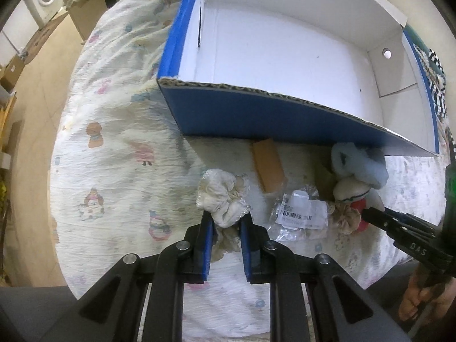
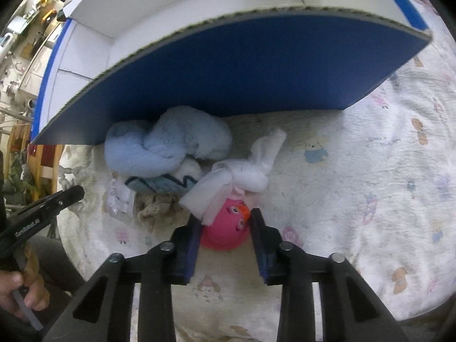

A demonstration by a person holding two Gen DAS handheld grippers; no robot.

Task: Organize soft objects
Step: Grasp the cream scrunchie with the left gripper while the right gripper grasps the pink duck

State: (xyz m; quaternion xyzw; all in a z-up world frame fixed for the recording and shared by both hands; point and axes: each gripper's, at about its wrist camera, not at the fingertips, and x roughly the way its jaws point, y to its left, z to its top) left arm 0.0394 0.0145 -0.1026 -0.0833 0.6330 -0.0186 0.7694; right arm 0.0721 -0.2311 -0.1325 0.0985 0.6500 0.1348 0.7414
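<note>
Left gripper [image 1: 225, 222] clenched on crumpled cream lace-trimmed scrunchie [image 1: 221, 196], right gripper [image 2: 225, 225] clamped around smooth round pink toy [image 2: 223, 228], empty blue-sided white-lined corrugated cardboard box [image 1: 285, 57] behind.

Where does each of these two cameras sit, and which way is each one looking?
Left wrist: on the left claw, looking steeply down at the bed; it pinches a cream scrunchie before the blue box; the other claw and a hand show at right.
Right wrist: on the right claw, looking down; a pink toy sits between its fingers; the other claw and a hand show at left.
Shared: the blue box, the light blue plush and the printed bedsheet.
</note>
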